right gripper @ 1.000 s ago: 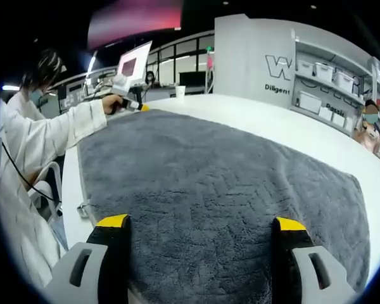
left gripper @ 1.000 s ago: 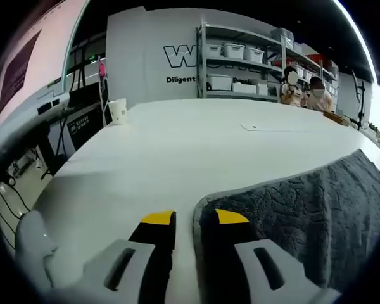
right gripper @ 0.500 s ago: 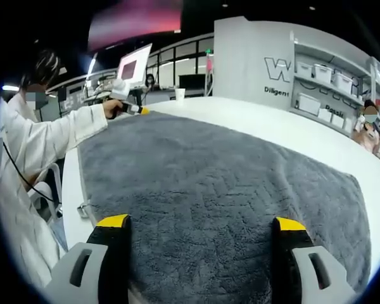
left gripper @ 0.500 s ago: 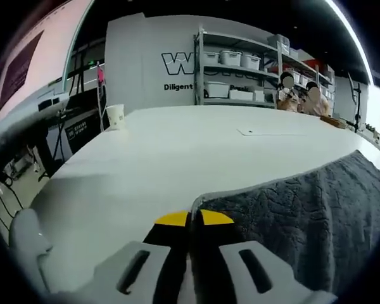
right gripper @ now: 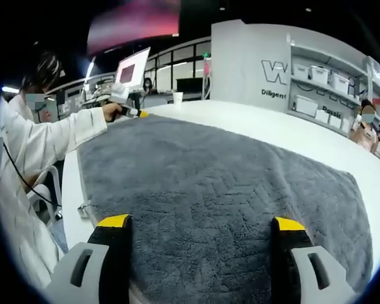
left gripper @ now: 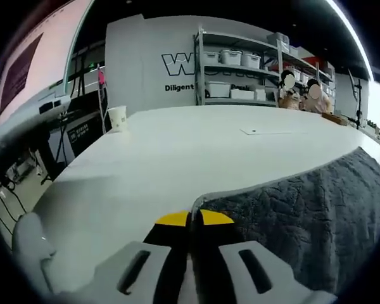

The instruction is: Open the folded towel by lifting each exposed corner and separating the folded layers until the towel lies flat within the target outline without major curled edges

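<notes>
A dark grey towel (right gripper: 221,183) lies spread on the white table (left gripper: 177,145), its textured face up. In the left gripper view its near corner (left gripper: 206,204) meets the yellow tips of my left gripper (left gripper: 190,219), which is shut on that corner. The towel (left gripper: 310,209) runs off to the right from there. My right gripper (right gripper: 201,223) hovers over the towel's opposite end, open wide, with nothing between its fingers. In the right gripper view the left gripper (right gripper: 132,112) shows far off at the towel's far left corner, held by a hand.
A paper cup (left gripper: 117,117) stands near the table's far left edge, and a flat white sheet (left gripper: 266,131) lies further back. Shelves with bins (left gripper: 240,69) line the wall. A person in a white coat (right gripper: 31,158) stands along the table's left side.
My left gripper's jaws have shut on the towel's corner; a second ago they stood apart. The right gripper has stayed open over the towel.
</notes>
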Demonstrator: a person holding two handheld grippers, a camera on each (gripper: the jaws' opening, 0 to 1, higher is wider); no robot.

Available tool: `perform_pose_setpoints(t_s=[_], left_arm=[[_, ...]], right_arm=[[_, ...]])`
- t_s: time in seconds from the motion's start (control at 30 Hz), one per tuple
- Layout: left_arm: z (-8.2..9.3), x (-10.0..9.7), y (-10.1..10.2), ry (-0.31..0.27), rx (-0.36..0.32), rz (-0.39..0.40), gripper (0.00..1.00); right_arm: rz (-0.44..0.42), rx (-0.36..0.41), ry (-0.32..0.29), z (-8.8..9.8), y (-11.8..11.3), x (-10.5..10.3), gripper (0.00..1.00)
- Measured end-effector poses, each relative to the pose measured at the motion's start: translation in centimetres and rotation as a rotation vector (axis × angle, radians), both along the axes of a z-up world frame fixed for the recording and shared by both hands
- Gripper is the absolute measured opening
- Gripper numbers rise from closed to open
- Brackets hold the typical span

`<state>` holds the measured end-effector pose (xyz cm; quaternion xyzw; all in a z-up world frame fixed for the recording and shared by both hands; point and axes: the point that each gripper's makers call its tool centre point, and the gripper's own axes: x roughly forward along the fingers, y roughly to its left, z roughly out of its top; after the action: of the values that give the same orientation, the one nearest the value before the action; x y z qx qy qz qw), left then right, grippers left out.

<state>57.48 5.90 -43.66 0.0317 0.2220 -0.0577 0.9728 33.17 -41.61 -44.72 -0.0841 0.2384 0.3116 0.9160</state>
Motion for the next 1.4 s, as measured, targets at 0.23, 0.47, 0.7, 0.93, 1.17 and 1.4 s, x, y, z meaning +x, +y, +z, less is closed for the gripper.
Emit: perform_pose_setpoints(t_s=[0.23, 0.47, 0.7, 0.93, 1.17, 1.4], left_arm=[[0.0, 0.0, 0.2, -0.001, 0.015, 0.003, 0.04], [0.0, -0.2, 0.0, 0.001, 0.019, 0.007, 0.04], [0.5, -0.7, 0.5, -0.006, -0.007, 0.039, 0.15], [3.3, -0.7, -0.6, -0.106, -0.011, -0.015, 0.11], [2.7, -0.6, -3.2, -0.101, -0.009, -0.145, 0.22], [0.6, 0.1, -2.2, -0.06, -0.108, -0.105, 0.26]], right_arm=[[-0.004, 0.003, -0.003, 0.0, 0.0, -0.1, 0.89], [-0.007, 0.004, -0.005, 0.1, -0.1, -0.1, 0.88], [-0.006, 0.003, -0.003, 0.1, -0.1, -0.1, 0.88], [-0.006, 0.004, -0.004, 0.1, -0.1, -0.1, 0.88], [-0.006, 0.005, -0.006, 0.1, -0.1, -0.2, 0.88], [-0.006, 0.008, -0.01, 0.1, -0.1, -0.2, 0.88]])
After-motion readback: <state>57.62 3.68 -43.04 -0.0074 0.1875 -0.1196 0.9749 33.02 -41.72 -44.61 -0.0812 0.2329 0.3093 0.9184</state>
